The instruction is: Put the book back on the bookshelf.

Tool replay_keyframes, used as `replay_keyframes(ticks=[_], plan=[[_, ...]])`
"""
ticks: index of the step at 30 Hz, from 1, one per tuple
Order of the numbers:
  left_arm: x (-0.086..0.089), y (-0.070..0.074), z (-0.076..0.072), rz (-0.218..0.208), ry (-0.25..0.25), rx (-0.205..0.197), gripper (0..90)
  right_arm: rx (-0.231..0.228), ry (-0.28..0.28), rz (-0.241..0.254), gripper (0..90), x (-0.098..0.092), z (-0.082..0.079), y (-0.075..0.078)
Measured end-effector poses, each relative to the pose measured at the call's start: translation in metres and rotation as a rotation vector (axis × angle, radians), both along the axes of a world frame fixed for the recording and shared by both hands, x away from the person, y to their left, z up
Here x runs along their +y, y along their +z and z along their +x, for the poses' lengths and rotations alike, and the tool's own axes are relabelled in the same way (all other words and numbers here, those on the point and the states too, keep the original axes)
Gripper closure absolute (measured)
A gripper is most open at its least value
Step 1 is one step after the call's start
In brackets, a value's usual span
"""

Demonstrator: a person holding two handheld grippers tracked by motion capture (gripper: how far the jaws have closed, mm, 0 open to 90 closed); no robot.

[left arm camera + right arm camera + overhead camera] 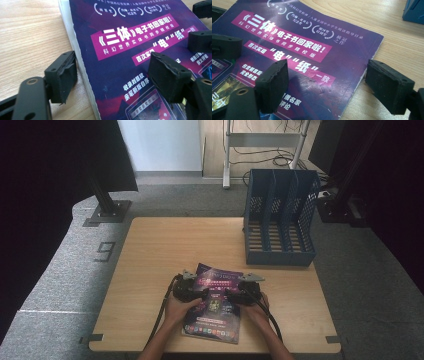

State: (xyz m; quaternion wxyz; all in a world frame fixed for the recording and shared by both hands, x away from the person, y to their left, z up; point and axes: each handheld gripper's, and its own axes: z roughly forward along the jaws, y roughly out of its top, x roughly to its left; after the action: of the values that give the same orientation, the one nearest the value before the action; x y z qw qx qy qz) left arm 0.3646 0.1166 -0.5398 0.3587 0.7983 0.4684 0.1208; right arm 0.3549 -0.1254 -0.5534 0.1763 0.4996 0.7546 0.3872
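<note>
High view — both grippers, left gripper [196,289], right gripper [235,290], jaws apart, straddling purple book [215,312] edges

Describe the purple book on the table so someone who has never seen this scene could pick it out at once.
Start at the light wooden table with the blue slotted plastic file rack at its far right corner. Near the front edge lies the flat purple paperback book, between the left gripper and right gripper. Its magenta banners with white Chinese lettering set it apart.
</note>
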Motion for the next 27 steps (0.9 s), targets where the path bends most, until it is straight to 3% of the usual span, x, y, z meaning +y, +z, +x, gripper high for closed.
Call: replay_keyframes(ticks=[4,7,8,9,10,12,14,23,24,25,27], plan=[[0.001,0.004,-0.002,-0.010,-0.001,-0.014,27.7,0.001,-0.003,0.002,18.2,0.000,0.000,0.000],[0.004,0.010,-0.004,-0.066,-0.018,-0.019,29.2,0.000,-0.003,0.002,18.2,0.000,0.000,0.000],[0.004,0.010,-0.004,-0.066,-0.018,-0.019,30.1,0.000,-0.003,0.002,18.2,0.000,0.000,0.000],[0.005,0.012,-0.005,-0.094,-0.033,-0.016,32.1,0.001,-0.003,0.002,18.3,0.000,0.000,0.000],[0.003,0.014,-0.007,-0.165,-0.091,0.008,34.2,0.001,-0.004,0.003,18.2,0.000,0.000,0.000],[-0.003,0.018,-0.013,-0.114,-0.113,-0.049,36.2,0.002,-0.004,0.004,18.3,0.000,0.000,0.000],[-0.005,0.020,-0.015,-0.098,-0.133,-0.054,37.1,0.002,-0.004,0.005,18.3,0.000,0.000,0.000],[-0.004,0.020,-0.008,-0.095,-0.129,-0.024,40.9,0.002,-0.003,0.004,18.3,0.000,0.000,0.000],[-0.008,0.019,-0.008,-0.105,-0.163,-0.020,42.7,0.003,-0.003,0.004,18.3,0.000,0.000,0.000],[-0.008,0.019,-0.008,-0.105,-0.163,-0.020,43.4,0.003,-0.002,0.004,18.3,0.000,0.000,0.000],[-0.014,0.019,-0.008,-0.075,-0.168,-0.035,44.9,0.003,-0.003,0.005,18.3,0.000,0.000,0.000]])
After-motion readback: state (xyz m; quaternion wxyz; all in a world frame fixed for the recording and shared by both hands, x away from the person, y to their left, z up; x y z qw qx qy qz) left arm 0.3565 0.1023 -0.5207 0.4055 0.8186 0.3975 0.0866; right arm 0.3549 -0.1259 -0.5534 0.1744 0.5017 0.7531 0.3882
